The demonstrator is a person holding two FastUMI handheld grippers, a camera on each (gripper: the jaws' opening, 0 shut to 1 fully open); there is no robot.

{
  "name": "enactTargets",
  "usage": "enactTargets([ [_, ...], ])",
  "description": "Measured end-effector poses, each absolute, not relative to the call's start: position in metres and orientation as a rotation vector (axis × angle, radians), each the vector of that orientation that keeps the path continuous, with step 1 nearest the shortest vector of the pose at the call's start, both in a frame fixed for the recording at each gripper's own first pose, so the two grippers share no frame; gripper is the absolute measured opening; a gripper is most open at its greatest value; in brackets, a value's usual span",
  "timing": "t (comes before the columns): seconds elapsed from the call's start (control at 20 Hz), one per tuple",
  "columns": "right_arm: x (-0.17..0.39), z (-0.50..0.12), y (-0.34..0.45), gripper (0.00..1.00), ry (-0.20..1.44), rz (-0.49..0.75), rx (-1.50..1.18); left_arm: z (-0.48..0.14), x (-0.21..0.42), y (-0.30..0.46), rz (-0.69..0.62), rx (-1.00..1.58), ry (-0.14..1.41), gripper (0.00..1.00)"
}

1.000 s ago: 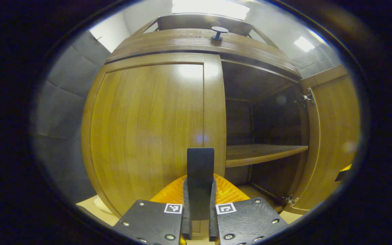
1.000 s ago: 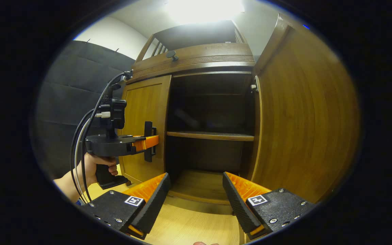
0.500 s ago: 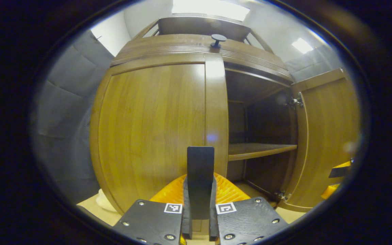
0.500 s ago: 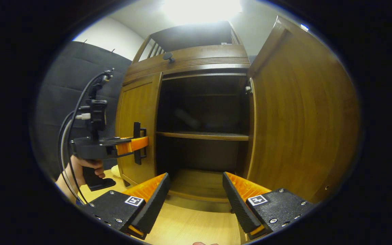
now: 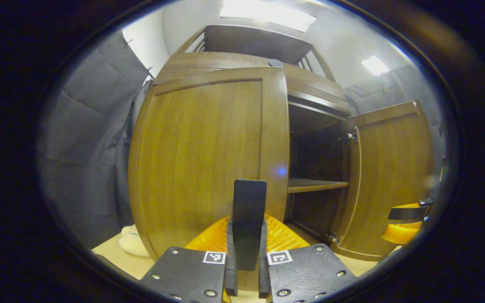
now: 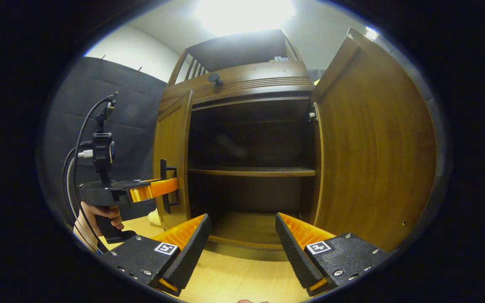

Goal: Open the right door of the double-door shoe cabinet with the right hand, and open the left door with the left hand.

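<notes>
The left gripper (image 5: 246,256) is clamped on the upright handle (image 5: 249,210) at the free edge of the left door (image 5: 200,155), which stands partly swung out; the right gripper (image 6: 242,246) gapes empty before the right door (image 6: 373,160), swung wide.

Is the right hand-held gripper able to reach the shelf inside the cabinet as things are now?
Probably yes. The right door is swung wide, the right hand-held gripper is open and holds nothing, and nothing stands between it and the shelf.
</notes>
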State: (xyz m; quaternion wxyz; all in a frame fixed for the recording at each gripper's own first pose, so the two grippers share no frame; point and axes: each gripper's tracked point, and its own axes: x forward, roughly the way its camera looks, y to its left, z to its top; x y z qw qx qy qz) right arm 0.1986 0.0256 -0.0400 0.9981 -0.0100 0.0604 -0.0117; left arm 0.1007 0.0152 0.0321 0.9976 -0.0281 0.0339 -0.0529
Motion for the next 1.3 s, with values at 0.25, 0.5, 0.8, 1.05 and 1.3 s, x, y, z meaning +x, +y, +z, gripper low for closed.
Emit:
enactTargets([
  [0.25,0.194,-0.031,0.038,0.95,0.092,-0.012,0.021,0.044,0.095,0.023,-0.078,-0.066,0.05,0.27],
  [0.5,0.19,-0.025,0.046,0.95,0.079,-0.009,0.035,0.013,0.103,0.007,-0.048,-0.052,0.041,0.21],
  [0.8,0.18,-0.022,0.071,0.95,0.073,0.019,0.023,0.023,0.096,0.014,-0.001,-0.054,0.023,0.2],
  [1.05,0.176,-0.025,0.086,0.95,0.078,0.032,0.023,0.024,0.094,0.016,0.03,-0.073,0.007,0.19],
  [1.3,0.175,-0.025,0.092,0.95,0.078,0.022,0.02,0.03,0.09,0.017,0.056,-0.035,0.006,0.18],
])
